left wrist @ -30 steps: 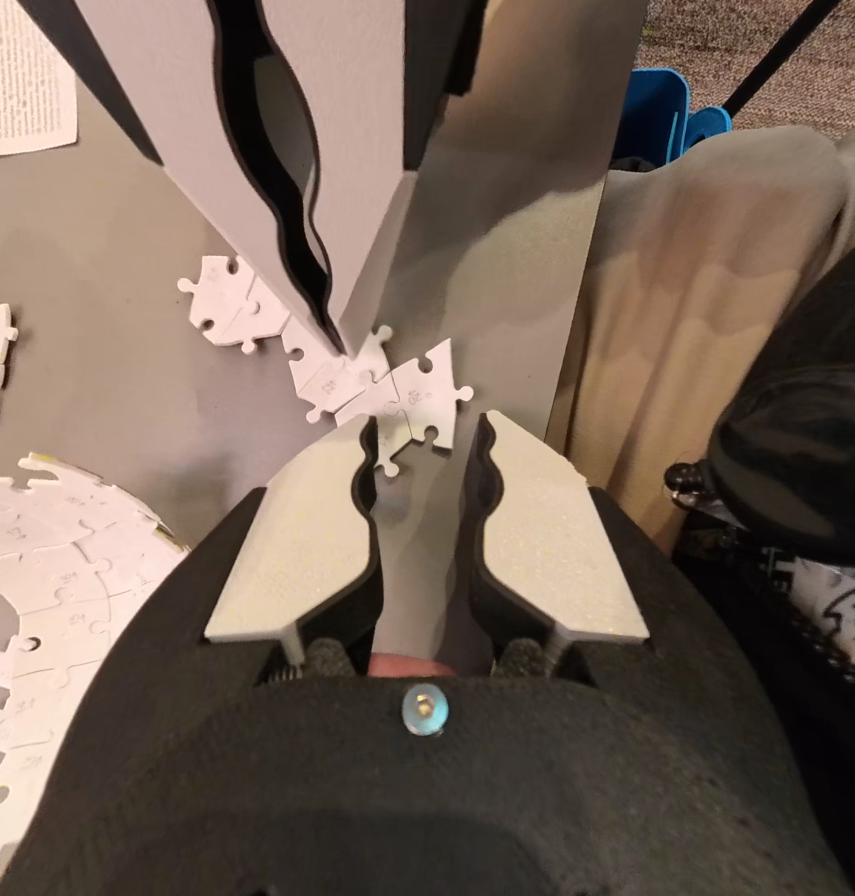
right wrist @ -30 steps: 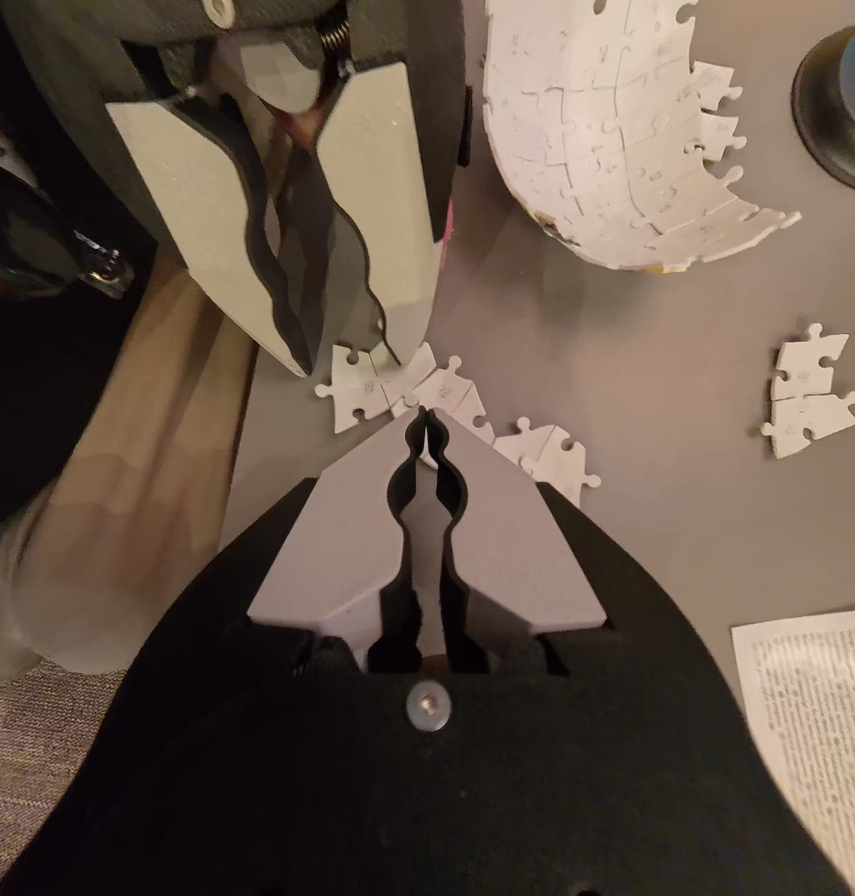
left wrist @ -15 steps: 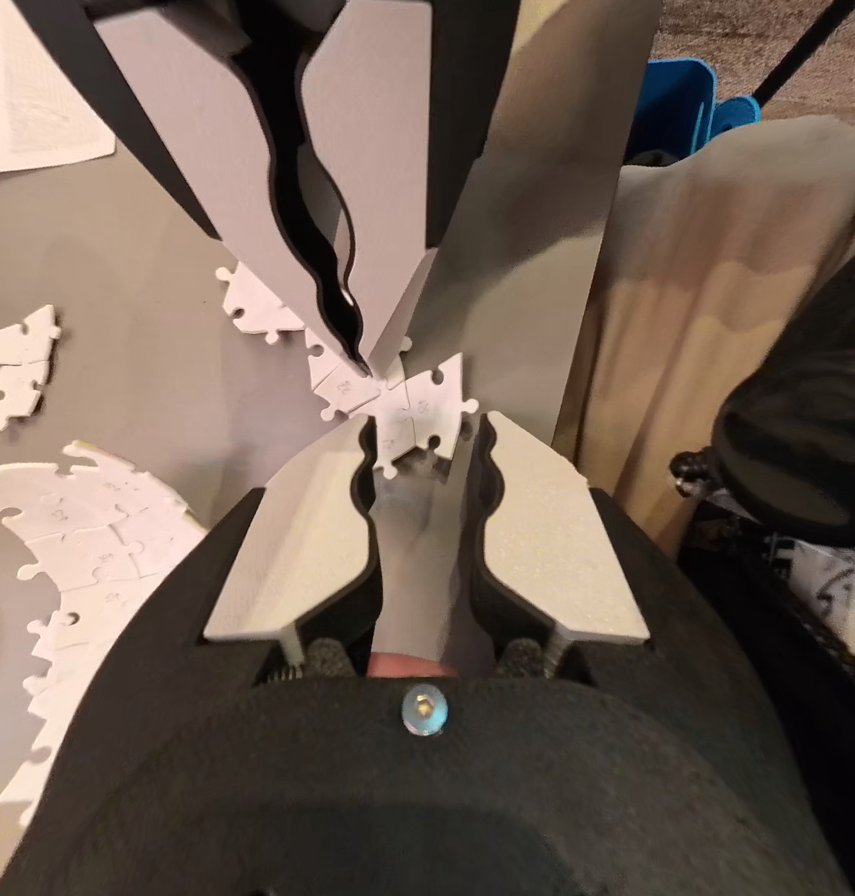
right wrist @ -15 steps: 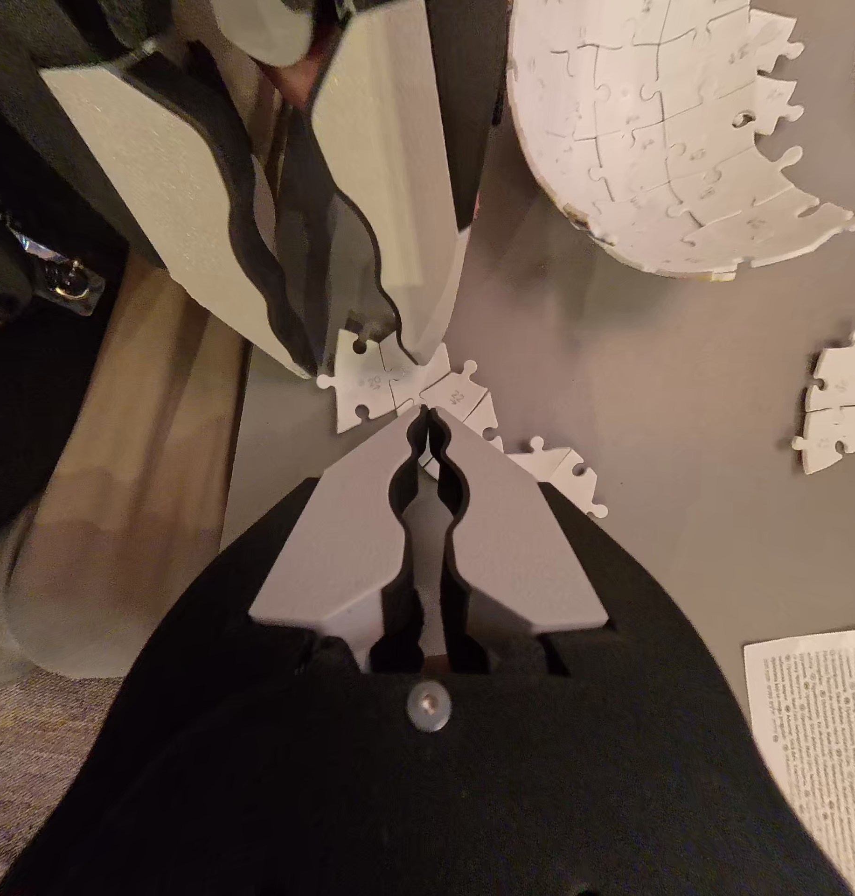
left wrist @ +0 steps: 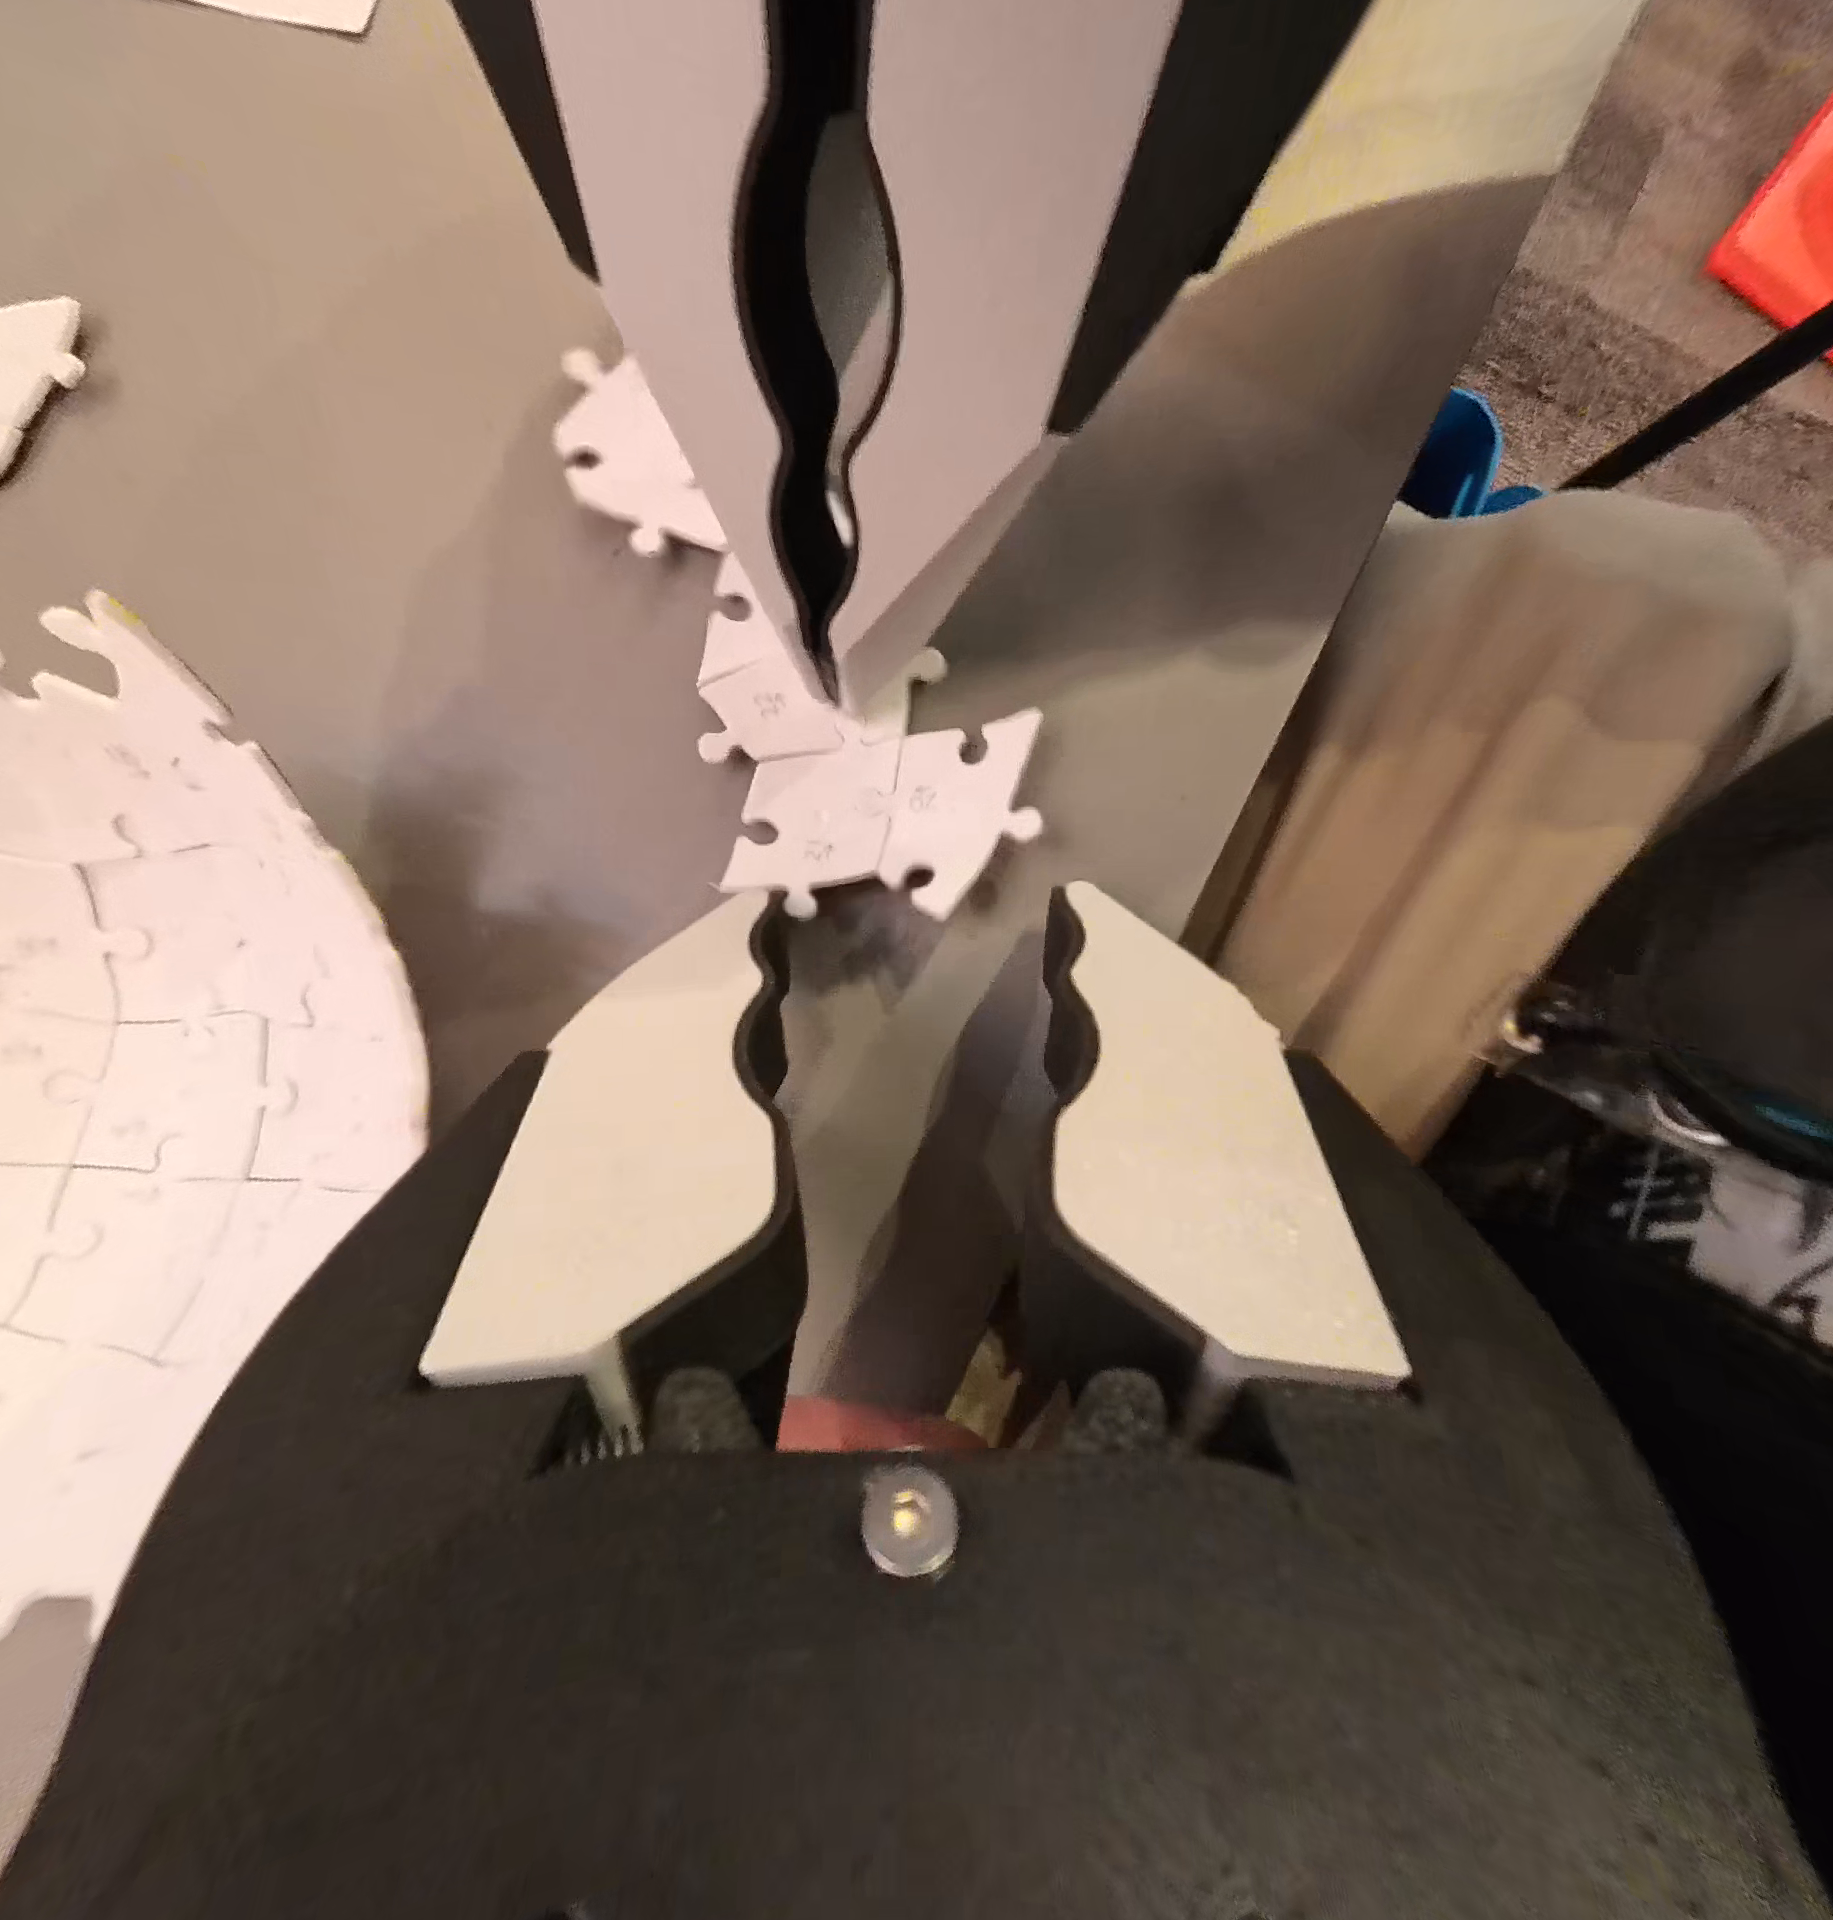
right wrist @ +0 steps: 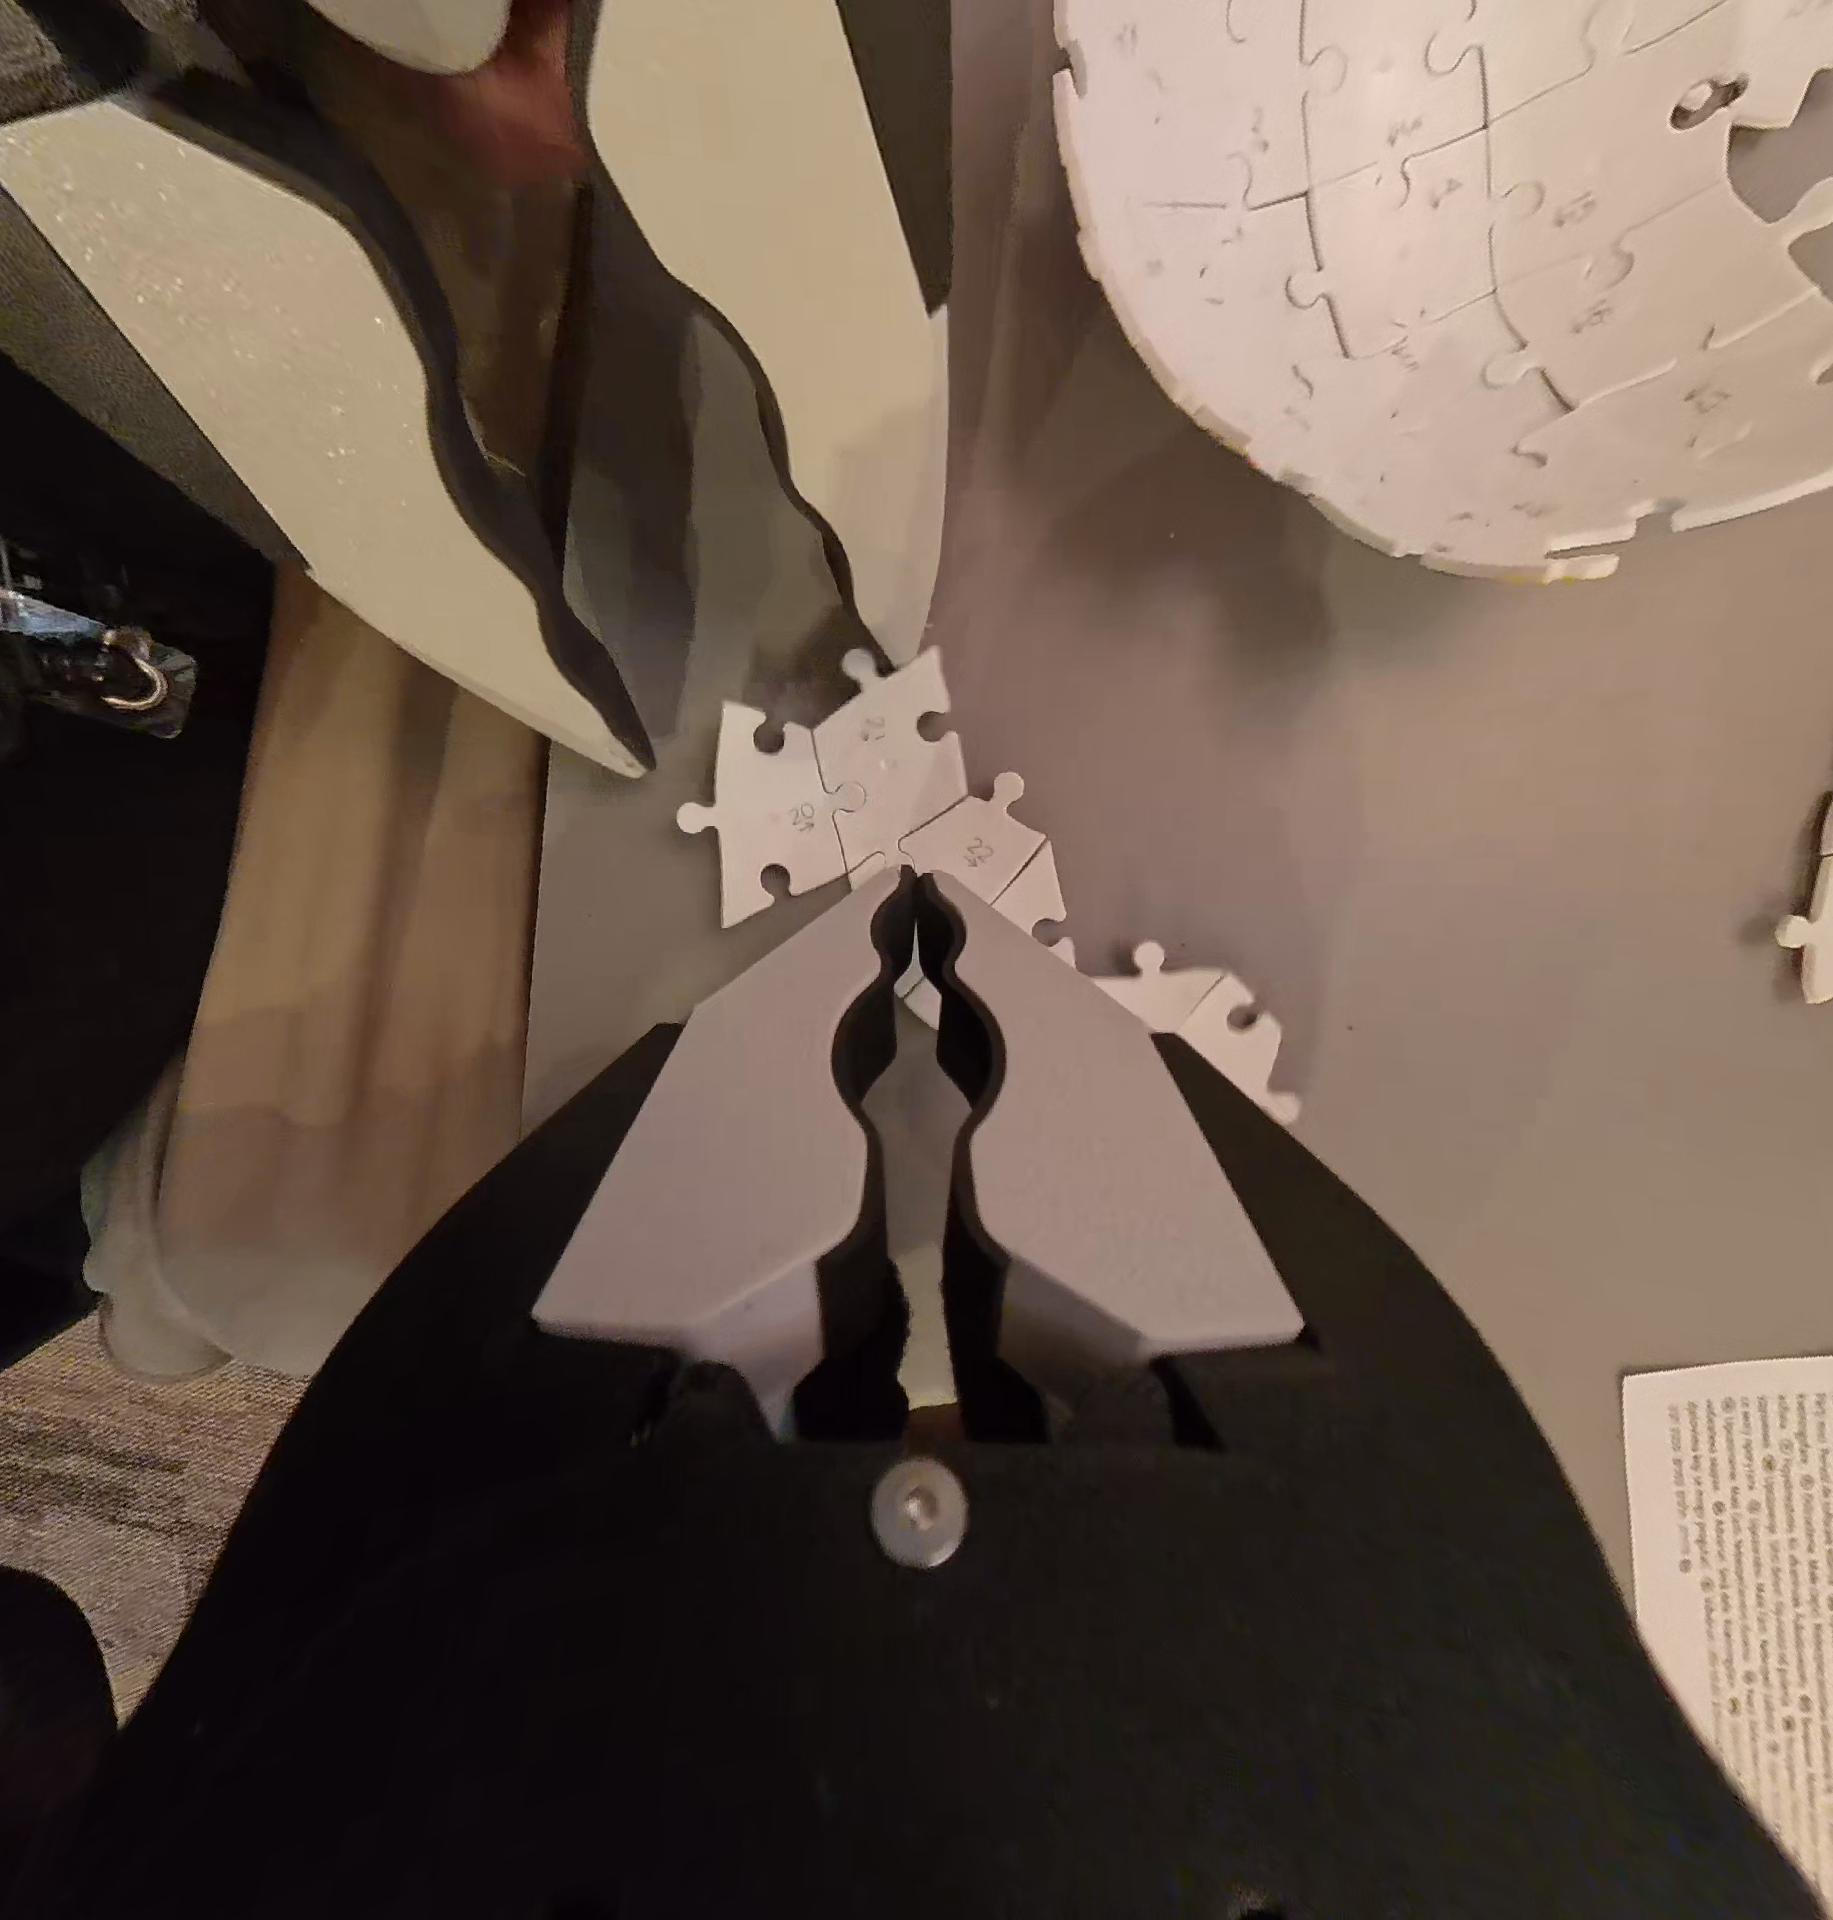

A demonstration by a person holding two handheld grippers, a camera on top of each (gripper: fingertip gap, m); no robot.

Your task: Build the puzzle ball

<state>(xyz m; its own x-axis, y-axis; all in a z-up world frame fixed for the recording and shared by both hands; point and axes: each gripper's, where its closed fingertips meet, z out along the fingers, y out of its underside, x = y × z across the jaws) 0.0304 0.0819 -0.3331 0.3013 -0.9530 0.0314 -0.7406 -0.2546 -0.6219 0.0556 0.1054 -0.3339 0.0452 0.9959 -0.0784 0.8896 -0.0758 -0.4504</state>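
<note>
left gripper (left wrist: 917, 909): wide open just short of the joined strip of pieces (right wrist: 870, 800) | right gripper (right wrist: 914, 883): tips pinched on that strip | strip lies on grey table (right wrist: 1411, 779) near its edge | half-built ball shell (right wrist: 1463, 260) beside

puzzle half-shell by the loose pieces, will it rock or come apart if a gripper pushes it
The puzzle half-shell looks curved underneath, so a push would probably rock it. Its tabbed edge pieces seem held only by interlocks, so they might pop loose. Likely light.

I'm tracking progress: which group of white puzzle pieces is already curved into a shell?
The large partial ball, lying beyond the grippers. Its many pieces form a curved bowl; the short chain at the gripper tips is only a few pieces.
</note>
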